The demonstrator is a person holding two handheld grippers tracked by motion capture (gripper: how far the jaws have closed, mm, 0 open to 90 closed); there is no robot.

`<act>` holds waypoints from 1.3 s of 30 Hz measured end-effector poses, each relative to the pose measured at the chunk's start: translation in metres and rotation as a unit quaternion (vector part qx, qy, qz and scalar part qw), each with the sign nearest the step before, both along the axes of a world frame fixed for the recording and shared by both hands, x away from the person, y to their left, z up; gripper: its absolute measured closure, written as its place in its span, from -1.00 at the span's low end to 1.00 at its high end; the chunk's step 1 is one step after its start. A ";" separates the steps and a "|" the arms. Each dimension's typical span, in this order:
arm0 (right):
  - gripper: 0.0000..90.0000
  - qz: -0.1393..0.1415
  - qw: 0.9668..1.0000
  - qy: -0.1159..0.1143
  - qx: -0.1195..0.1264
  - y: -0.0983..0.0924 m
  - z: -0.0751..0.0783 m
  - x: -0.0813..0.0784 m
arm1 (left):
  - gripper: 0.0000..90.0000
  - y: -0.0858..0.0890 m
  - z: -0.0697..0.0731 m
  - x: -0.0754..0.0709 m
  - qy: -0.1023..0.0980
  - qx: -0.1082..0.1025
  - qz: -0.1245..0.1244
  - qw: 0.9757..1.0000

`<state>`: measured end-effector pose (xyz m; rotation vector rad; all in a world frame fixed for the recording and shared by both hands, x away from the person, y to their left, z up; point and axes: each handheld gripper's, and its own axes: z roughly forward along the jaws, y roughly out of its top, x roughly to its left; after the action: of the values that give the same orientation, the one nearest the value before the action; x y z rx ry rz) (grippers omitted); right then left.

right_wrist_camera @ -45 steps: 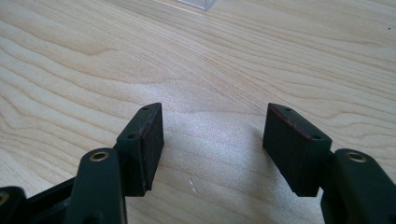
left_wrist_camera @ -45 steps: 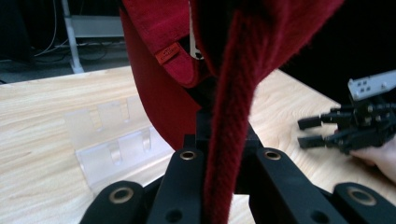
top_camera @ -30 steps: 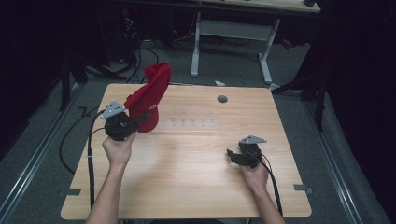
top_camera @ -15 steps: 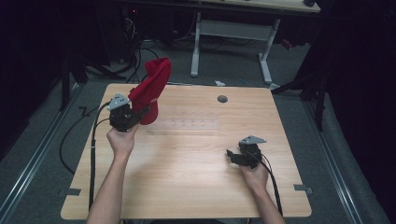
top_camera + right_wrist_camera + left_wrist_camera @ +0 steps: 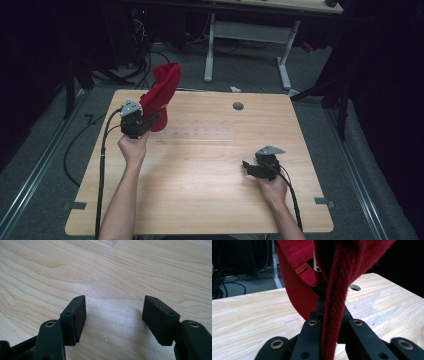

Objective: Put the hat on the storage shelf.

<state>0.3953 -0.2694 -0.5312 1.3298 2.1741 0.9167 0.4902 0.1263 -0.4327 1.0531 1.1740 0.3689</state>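
Observation:
A red knitted cloth (image 5: pixel 161 95), like a cap or sock, stands up from my left gripper (image 5: pixel 150 120), which is shut on its edge at the table's back left. In the left gripper view the red cloth (image 5: pixel 337 285) is pinched between the two black jaws and hangs over them, an orange tag on its folded hem. A clear plastic rack (image 5: pixel 197 133) lies flat on the table just right of that gripper, also visible as clear plastic rack (image 5: pixel 372 307). My right gripper (image 5: pixel 248 167) rests low over the table's front right, open, with bare wood between its pads (image 5: pixel 77 315).
A wooden table (image 5: pixel 200 200) carries everything; a round grey cable hole (image 5: pixel 238 106) sits near its back edge. Cables trail from both grippers off the table. A white desk frame (image 5: pixel 250 35) stands on the floor behind.
My left gripper has carried the red cloth back and to the left, a little lower. The right gripper has stayed where it was.

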 end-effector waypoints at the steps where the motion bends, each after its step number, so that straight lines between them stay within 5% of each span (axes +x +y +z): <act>1: -0.20 0.000 1.000 0.000 0.000 0.000 0.000 0.000 | 0.90 0.000 -0.001 0.000 0.000 0.004 0.001 1.000; 16: -0.20 -0.001 1.000 0.001 0.001 0.000 0.000 0.000 | 0.89 -0.004 -0.028 0.009 0.021 0.010 0.012 1.000; 23: -0.20 -0.001 1.000 0.000 0.001 0.000 0.000 0.000 | 0.88 0.002 -0.037 0.006 0.030 -0.019 0.013 0.999; 30: -0.20 -0.001 1.000 0.001 0.001 0.000 0.000 0.000 | 0.87 0.004 -0.041 0.001 0.042 -0.018 0.010 0.999; 39: -0.20 -0.001 1.000 0.001 0.000 0.000 0.000 0.000 | 0.62 0.007 -0.042 -0.002 0.055 -0.012 0.017 0.998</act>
<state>0.3949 -0.2690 -0.5312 1.3329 2.1737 0.9161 0.4879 0.1334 -0.4751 1.0454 1.2921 0.3262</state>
